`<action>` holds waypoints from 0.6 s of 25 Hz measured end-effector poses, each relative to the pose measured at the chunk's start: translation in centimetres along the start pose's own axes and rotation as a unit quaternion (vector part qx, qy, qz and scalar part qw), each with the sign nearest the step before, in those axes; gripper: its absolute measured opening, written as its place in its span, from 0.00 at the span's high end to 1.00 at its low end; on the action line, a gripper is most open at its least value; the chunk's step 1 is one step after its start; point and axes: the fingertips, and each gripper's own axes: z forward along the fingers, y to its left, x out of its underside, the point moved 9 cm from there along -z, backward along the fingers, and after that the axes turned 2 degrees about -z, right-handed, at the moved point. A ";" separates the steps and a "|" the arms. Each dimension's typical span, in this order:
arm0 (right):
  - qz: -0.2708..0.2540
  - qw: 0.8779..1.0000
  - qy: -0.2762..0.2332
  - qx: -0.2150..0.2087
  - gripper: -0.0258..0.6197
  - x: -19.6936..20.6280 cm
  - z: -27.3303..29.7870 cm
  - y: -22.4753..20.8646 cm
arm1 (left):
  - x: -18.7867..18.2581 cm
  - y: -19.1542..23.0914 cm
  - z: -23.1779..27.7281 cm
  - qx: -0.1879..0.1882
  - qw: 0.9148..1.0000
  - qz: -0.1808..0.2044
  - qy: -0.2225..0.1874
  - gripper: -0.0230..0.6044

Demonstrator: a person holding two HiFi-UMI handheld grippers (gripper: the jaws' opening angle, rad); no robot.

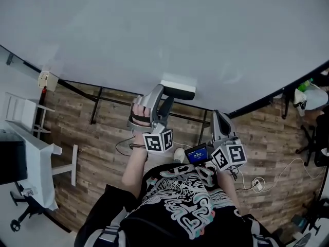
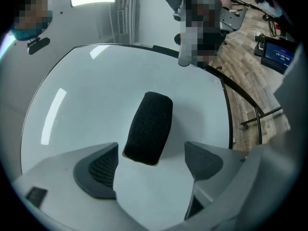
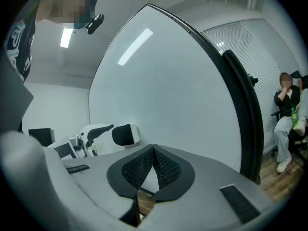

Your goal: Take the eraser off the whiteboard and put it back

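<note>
The eraser (image 1: 178,88), a white block with a dark felt face, sticks on the whiteboard (image 1: 154,30) near its lower edge. My left gripper (image 1: 167,95) sits right behind it. In the left gripper view the eraser (image 2: 149,127) lies tilted on the board (image 2: 96,109), its near end between the open jaws of the left gripper (image 2: 151,153), and neither pad touches it. My right gripper (image 1: 216,113) hangs to the right, off the eraser, facing the board. The right gripper (image 3: 154,150) has its pads pressed together with nothing between them. Its view also shows the eraser (image 3: 126,134) on the board (image 3: 168,81).
The board's black stand bars (image 1: 97,104) run over a wooden floor. A white desk (image 1: 31,148) stands at the left. A small lit screen (image 1: 198,153) and cables (image 1: 257,183) lie on the floor. A seated person (image 3: 288,114) is at the right of the room.
</note>
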 end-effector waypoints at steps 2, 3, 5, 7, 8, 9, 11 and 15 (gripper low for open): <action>-0.001 1.000 -0.002 -0.006 0.92 -0.1 0.3 0.0 | -0.1 -0.1 0.2 0.004 1.000 0.010 0.002 0.30; -0.001 1.000 -0.002 -0.009 0.92 -0.1 0.4 0.0 | -0.2 -0.2 0.3 0.006 1.000 0.016 0.003 0.30; 0.005 1.000 -0.003 -0.015 0.92 0.0 0.7 -0.1 | -0.3 -0.3 0.6 0.007 1.000 0.030 0.003 0.30; 0.017 1.000 -0.005 -0.022 0.92 0.1 0.9 -0.3 | -0.4 -0.5 0.8 0.007 0.999 0.042 0.003 0.30; 0.019 0.999 -0.007 -0.026 0.92 0.1 1.0 -0.3 | -0.4 -0.5 0.9 0.006 0.999 0.047 0.003 0.30; 0.017 0.999 -0.007 -0.031 0.92 0.1 1.1 -0.2 | -0.5 -0.5 1.0 0.004 0.999 0.052 0.004 0.30; 0.010 0.999 -0.004 -0.037 0.92 0.1 1.2 -0.2 | -0.5 -0.5 1.3 0.002 0.998 0.060 0.003 0.30; 0.011 0.999 -0.002 -0.036 0.92 0.0 1.0 -0.6 | -0.6 -0.5 1.5 0.004 0.998 0.065 0.002 0.29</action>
